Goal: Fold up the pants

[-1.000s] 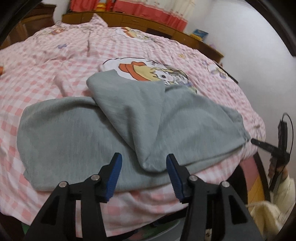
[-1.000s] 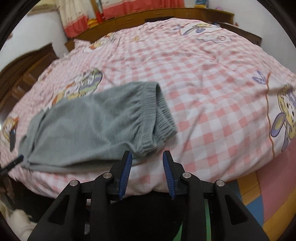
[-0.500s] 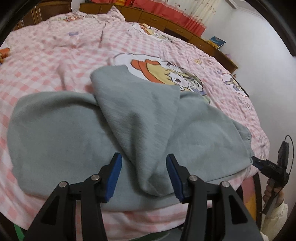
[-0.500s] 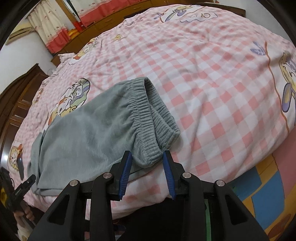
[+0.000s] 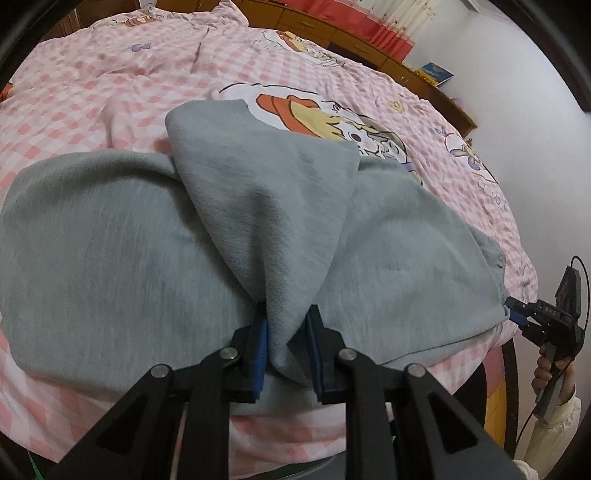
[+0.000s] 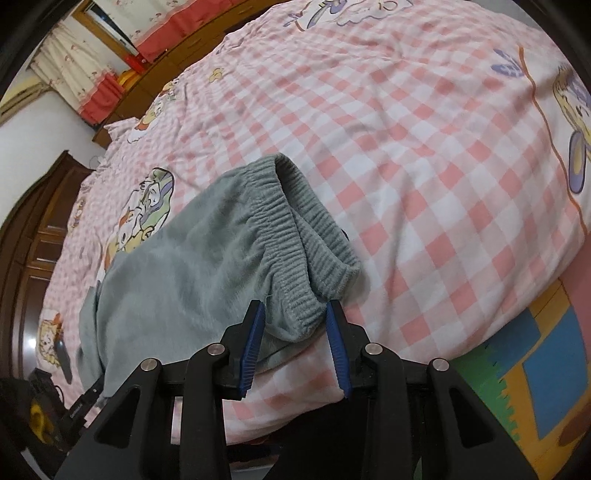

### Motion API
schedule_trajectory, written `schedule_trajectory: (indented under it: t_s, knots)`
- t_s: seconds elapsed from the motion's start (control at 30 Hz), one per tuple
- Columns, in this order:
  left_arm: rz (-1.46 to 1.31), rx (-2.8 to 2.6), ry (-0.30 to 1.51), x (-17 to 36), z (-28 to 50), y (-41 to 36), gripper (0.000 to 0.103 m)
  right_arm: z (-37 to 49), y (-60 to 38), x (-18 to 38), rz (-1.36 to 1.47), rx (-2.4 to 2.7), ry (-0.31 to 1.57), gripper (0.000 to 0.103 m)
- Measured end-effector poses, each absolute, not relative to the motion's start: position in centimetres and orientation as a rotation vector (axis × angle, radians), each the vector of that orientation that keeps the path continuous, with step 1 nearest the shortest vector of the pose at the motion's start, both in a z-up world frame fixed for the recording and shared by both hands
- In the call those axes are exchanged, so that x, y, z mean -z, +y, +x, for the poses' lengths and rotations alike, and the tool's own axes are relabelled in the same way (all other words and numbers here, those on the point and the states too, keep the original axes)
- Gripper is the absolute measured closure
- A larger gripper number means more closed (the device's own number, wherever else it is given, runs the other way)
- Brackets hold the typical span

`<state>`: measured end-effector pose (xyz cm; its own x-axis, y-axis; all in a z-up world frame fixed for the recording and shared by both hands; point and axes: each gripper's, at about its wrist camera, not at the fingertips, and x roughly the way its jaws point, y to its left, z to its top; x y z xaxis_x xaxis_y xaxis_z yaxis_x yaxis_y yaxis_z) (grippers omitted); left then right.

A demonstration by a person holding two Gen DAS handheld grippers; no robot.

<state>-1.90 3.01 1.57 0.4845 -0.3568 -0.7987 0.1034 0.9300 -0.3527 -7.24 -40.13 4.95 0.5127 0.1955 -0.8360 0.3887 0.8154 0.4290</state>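
Left gripper (image 5: 286,345), jaws just narrowed, clenched on a bunched fold of the grey pants (image 5: 147,243) near the bed's near edge; blue pads (image 5: 261,354) press the soft fleece on both sides. Right gripper (image 6: 295,345) part-open, straddling the ribbed elastic waistband (image 6: 295,243) at the same edge; whether its pads touch cannot be told. The pants lie spread along the near edge of the pink checked bedspread (image 6: 424,147) with cartoon prints. Wooden headboard (image 5: 332,33) at the far edge.

Bed (image 5: 92,74) with pink checked cartoon cover; grey pants (image 5: 110,240) spread at near edge.
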Motion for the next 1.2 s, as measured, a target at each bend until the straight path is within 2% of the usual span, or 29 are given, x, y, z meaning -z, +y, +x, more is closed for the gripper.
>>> schedule_trajectory:
  t_s: [0.13, 0.3, 0.4, 0.63, 0.93, 1.07, 1.2]
  knots:
    - [-0.246, 0.271, 1.026, -1.5, -2.0, 2.9, 0.089, -6.7, -39.8, -4.6, 0.618, 0.170, 1.070, 0.070]
    - [-0.231, 0.280, 1.030, -1.7, -2.3, 3.0, 0.096, -6.4, -40.0, -4.3, 0.614, 0.189, 1.088, 0.086]
    - [-0.251, 0.294, 1.019, -2.3, -2.7, 3.3, 0.097, -6.9, -40.2, -5.7, 0.623, 0.183, 1.040, 0.089]
    - [-0.213, 0.310, 1.002, -3.5, -4.5, 2.6, 0.097, -7.1, -40.7, -10.0, 0.592, 0.163, 0.888, 0.091]
    - [-0.156, 0.267, 1.039, -0.9, -4.7, 2.2, 0.096, -7.7, -41.4, -4.7, 0.529, 0.236, 0.988, 0.090]
    - [-0.156, 0.282, 1.035, -1.4, -5.0, 2.5, 0.091, -7.7, -41.4, -3.8, 0.466, 0.238, 0.999, 0.078]
    - [-0.152, 0.263, 0.995, -3.2, -5.9, 4.2, 0.066, -7.9, -41.3, -5.7, 0.401, 0.247, 1.001, 0.070]
